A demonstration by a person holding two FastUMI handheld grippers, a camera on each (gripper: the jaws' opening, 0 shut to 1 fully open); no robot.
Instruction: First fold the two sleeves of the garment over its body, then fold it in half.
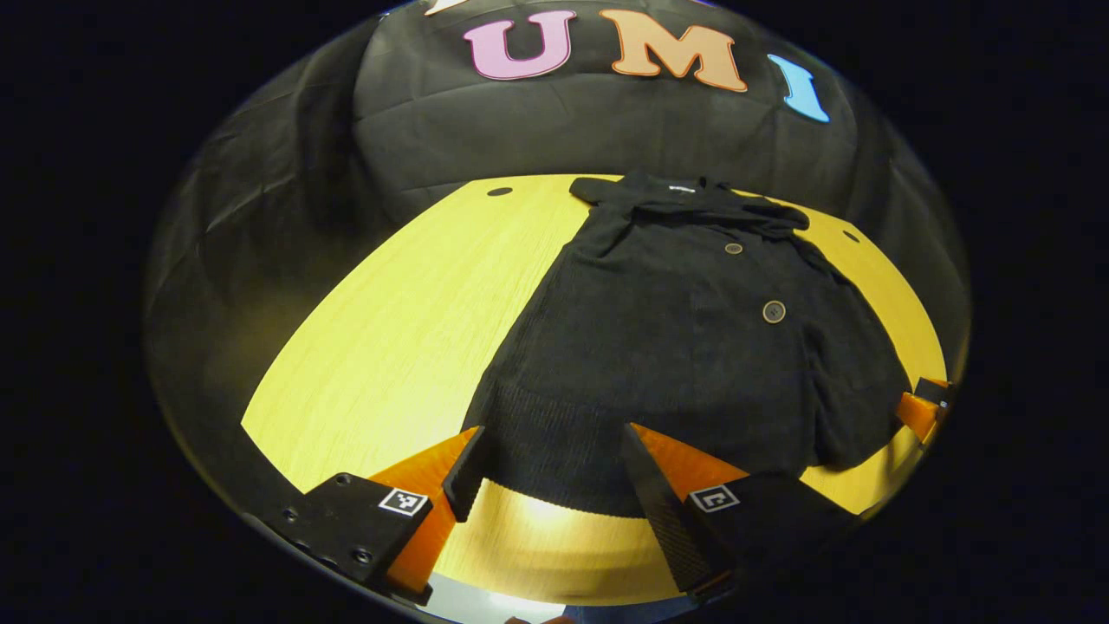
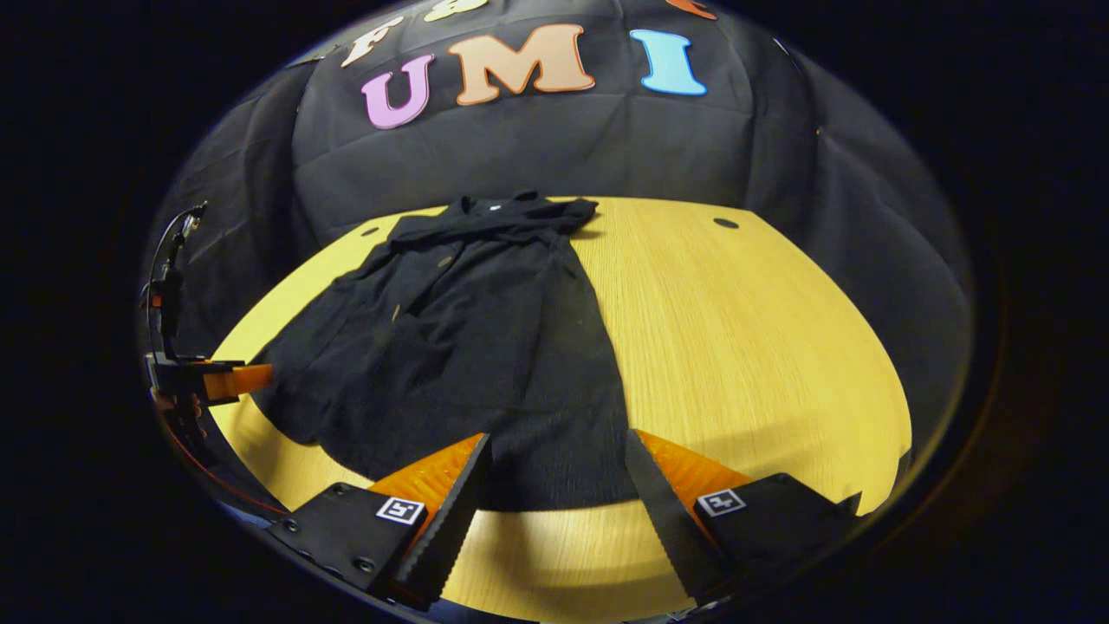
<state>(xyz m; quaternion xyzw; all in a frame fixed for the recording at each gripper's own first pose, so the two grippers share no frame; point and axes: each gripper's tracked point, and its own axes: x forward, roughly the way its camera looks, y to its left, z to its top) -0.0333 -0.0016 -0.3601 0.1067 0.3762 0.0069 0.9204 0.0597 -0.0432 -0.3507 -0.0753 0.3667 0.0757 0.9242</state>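
A black knit garment [image 1: 693, 347] with round buttons lies flat on the yellow wooden table [image 1: 416, 321], collar at the far end, hem toward me, both sleeves lying over its body. My left gripper [image 1: 554, 459] stands open above the hem's left part, nothing between its fingers. In the right gripper view the same garment [image 2: 468, 347] spreads left of centre, and my right gripper [image 2: 559, 464] hangs open over the hem's right corner. The right gripper's fingers [image 1: 918, 407] show at the garment's far right edge; the left gripper [image 2: 225, 380] shows by its left edge.
The table [image 2: 745, 347] has bare wood to the left of the garment in the left gripper view and to the right in the right gripper view. Small dark holes [image 1: 500, 191] [image 2: 726, 223] mark its far corners. Black cloth walls the booth behind.
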